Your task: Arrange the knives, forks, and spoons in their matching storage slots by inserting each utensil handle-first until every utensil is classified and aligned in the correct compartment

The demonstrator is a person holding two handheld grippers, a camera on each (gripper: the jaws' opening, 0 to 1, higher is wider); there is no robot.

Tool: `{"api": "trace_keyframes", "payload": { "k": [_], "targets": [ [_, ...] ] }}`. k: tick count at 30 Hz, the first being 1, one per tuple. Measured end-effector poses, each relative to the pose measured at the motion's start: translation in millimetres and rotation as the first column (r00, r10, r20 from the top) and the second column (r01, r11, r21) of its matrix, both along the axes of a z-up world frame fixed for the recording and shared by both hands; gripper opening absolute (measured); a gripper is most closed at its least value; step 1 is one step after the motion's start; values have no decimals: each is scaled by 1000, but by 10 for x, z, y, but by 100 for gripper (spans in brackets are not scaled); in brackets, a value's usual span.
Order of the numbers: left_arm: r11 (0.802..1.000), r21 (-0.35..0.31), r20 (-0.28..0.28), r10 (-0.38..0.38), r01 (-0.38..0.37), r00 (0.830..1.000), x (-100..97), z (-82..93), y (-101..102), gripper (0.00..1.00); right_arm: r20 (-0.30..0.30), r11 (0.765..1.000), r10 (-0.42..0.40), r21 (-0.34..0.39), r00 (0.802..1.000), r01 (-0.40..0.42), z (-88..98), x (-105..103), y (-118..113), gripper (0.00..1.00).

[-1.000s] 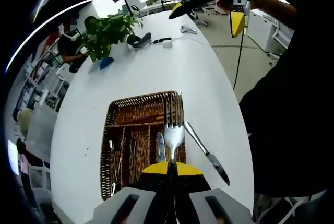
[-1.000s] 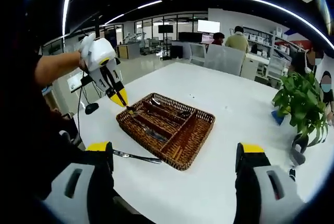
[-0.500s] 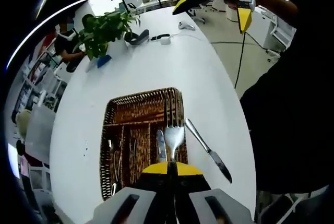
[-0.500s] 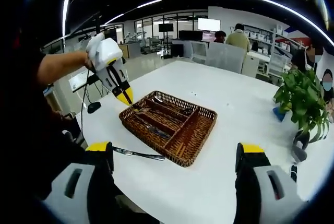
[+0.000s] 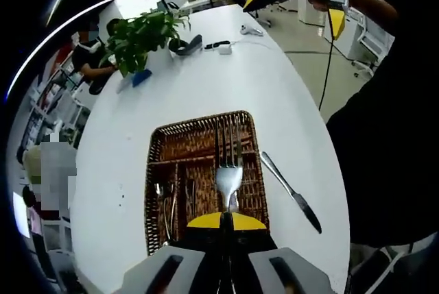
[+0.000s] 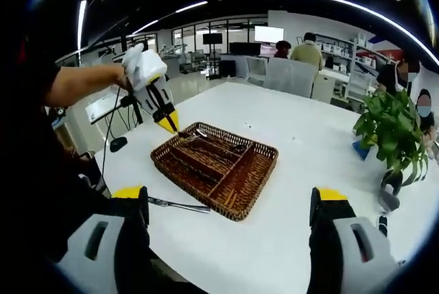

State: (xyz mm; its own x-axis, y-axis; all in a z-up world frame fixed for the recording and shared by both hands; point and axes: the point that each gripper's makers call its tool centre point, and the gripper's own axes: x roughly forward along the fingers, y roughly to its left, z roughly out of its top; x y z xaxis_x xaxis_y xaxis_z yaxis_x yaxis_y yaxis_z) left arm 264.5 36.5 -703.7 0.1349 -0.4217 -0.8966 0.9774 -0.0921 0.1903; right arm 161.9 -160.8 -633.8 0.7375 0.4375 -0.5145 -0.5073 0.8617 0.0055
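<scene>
The fork is clamped between the closed jaws of the left gripper, tines pointing away from the camera, and hangs over the wicker tray; in the right gripper view the same gripper tilts down over the tray's far-left corner with the fork tip at the rim. The tray stands on the white counter and is split into long compartments; a few utensils lie in the left compartments, probably spoons, though the weave makes them hard to tell. A knife lies on the counter just beside the tray's right wall, apart from it; in the right gripper view the knife lies beside the tray's near edge. The right gripper hovers near the counter edge with its jaws wide apart, holding nothing. A potted plant stands well beyond the tray.
</scene>
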Motion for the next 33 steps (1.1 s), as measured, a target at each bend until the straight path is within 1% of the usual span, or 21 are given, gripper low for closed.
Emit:
{"api": "trace_keyframes", "payload": {
  "k": [2,4,7,10,15,19,26,30,33],
  "targets": [
    [1000,1,5,-1,1,1000,53,31,2,0,16,1000,-5,6,1000,5,24,20,-8,99],
    [1000,3,10,2,-2,1000,124,60,12,0,28,1000,-6,-3,1000,6,35,37,-21,99],
    [1000,5,17,7,-7,1000,242,112,38,0,25,1000,-6,-1,1000,6,33,63,-18,99],
    [1000,5,24,10,-10,1000,351,144,64,0,32,1000,-1,-14,999,2,37,99,0,99],
    [1000,6,32,18,-18,999,539,154,121,0,43,1000,16,-2,999,-16,47,146,66,99],
    [999,31,43,24,-25,999,679,184,211,0,37,1000,26,-2,999,-26,29,172,113,99],
    [998,47,61,29,-32,998,894,361,291,0,35,999,36,10,999,-37,25,220,170,99],
    [999,42,70,29,-32,997,1015,526,300,0,39,999,49,12,998,-50,42,240,215,99],
    [998,47,83,28,-31,996,1089,611,297,0,37,999,52,13,998,-53,40,252,226,99]
  ]
}}
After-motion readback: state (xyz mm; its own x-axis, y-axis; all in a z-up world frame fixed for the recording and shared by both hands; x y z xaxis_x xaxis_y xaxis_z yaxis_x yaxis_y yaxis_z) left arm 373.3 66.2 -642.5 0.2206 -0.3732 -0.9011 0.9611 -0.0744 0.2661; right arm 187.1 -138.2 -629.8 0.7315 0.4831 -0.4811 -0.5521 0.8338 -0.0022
